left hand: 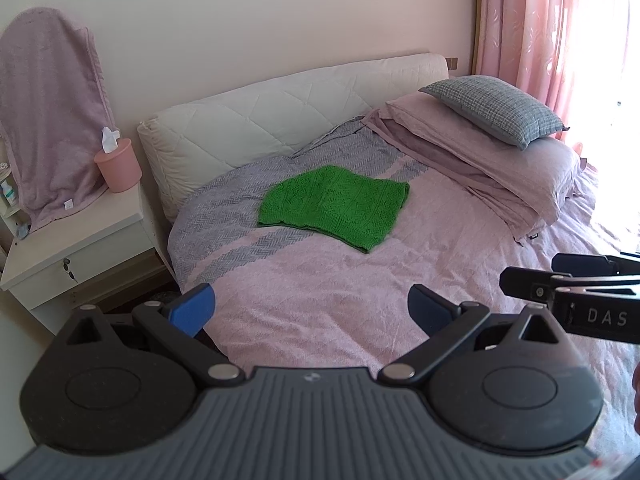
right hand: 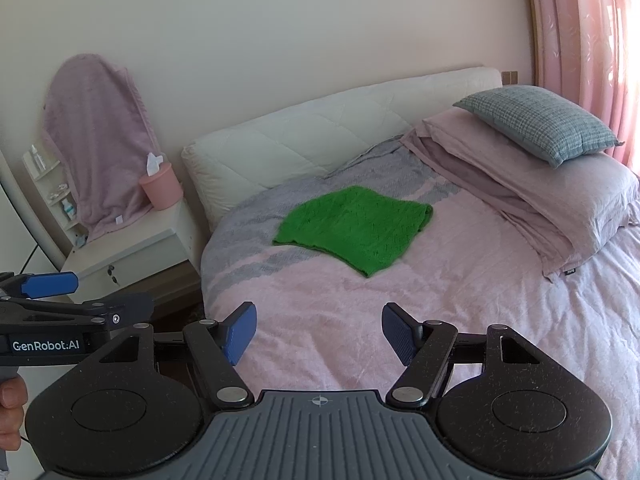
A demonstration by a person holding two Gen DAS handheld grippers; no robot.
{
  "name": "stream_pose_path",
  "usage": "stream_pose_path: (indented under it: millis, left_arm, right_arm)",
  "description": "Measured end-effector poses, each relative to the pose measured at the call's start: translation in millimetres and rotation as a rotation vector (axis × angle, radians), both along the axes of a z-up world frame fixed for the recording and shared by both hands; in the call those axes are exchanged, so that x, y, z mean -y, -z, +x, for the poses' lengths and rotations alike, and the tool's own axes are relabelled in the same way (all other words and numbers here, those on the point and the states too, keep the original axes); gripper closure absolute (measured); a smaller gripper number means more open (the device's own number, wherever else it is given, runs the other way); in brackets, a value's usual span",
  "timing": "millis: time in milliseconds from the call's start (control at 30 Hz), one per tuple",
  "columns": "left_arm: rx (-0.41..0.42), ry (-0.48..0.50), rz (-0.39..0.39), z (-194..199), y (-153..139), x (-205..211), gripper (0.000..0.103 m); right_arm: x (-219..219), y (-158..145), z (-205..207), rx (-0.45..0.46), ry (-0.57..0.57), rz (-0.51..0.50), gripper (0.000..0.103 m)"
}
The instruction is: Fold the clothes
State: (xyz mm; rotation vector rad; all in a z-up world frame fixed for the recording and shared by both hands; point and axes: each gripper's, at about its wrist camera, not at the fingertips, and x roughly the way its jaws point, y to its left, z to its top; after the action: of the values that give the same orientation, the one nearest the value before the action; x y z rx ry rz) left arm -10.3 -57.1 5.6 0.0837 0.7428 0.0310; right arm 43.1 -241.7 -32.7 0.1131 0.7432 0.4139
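A green knitted garment (left hand: pixel 338 204) (right hand: pixel 356 228) lies folded into a flat rectangle on the pink bed cover (left hand: pixel 328 292) (right hand: pixel 460 312), near the quilted headboard. My left gripper (left hand: pixel 312 310) hovers open over the near part of the bed, well short of the garment, with nothing between its blue pads. My right gripper (right hand: pixel 318 330) is also open and empty, held back from the garment at about the same distance. Each gripper shows at the side of the other's view, the right gripper (left hand: pixel 568 284) at right and the left gripper (right hand: pixel 60 296) at left.
A white nightstand (left hand: pixel 76 248) (right hand: pixel 132 256) at the bed's left carries a pink tissue tub (left hand: pixel 118 166) (right hand: pixel 162 186) and a draped mauve towel (left hand: pixel 48 112). Stacked pillows (left hand: pixel 496 148) (right hand: pixel 552 168) lie at the right, under pink curtains (left hand: pixel 560 28). A cream quilted headboard (left hand: pixel 280 116) stands behind.
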Motion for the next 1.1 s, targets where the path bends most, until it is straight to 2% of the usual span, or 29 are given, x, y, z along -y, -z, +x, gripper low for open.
stream_pose_path:
  millis: [333, 600, 867, 1100]
  left_arm:
    - [-0.006, 0.001, -0.002, 15, 5, -5, 0.002]
    - [-0.027, 0.031, -0.008, 52, 17, -15, 0.002]
    - [-0.073, 0.093, -0.018, 126, 38, -38, 0.002]
    - [-0.133, 0.143, -0.021, 206, 74, -67, 0.002]
  right_arm:
    - [-8, 4, 14, -0.006, -0.004, -0.007, 0.036]
    - [-19, 13, 42, -0.021, 0.022, -0.016, 0.037]
    - [-44, 32, 97, -0.072, 0.086, -0.023, 0.037]
    - [-71, 68, 167, -0.131, 0.134, -0.021, 0.037]
